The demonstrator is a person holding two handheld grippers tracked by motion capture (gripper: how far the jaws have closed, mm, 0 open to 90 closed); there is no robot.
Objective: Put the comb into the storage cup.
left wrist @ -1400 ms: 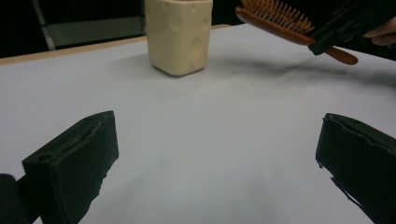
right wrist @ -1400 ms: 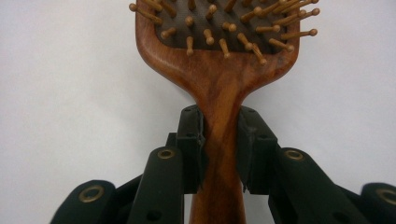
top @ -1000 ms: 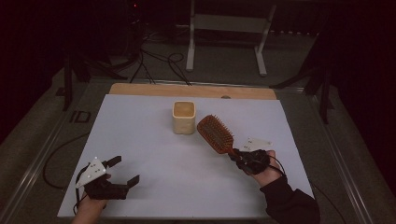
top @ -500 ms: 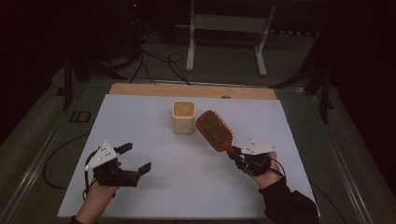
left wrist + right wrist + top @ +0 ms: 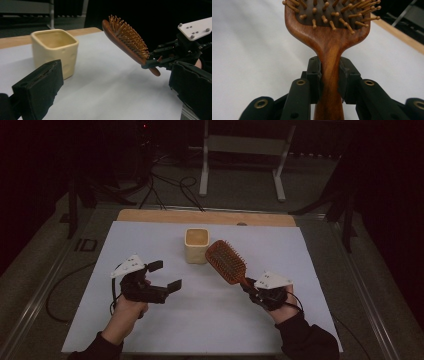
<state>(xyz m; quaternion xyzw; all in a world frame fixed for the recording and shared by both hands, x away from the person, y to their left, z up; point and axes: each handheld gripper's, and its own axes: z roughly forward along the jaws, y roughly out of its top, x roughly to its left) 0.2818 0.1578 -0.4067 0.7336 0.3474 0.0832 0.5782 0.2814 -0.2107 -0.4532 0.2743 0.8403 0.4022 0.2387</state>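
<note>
On the white counter [image 5: 200,320], your right gripper [image 5: 251,289] pinches the wooden hairbrush [image 5: 226,261] by its handle, lifted beside the cream square cup [image 5: 196,245], likely for dropping in; left gripper [image 5: 162,277] fingers spread, empty.

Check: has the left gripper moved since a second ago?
Yes. The left gripper, jaws open, has moved up the high view and rightward, closer to the cup.

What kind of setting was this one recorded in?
Probably a lab or studio set up for recording, not a home: a table under a plain white sheet in a dark room, loose cables on the floor behind it, and a metal stand beyond.
</note>
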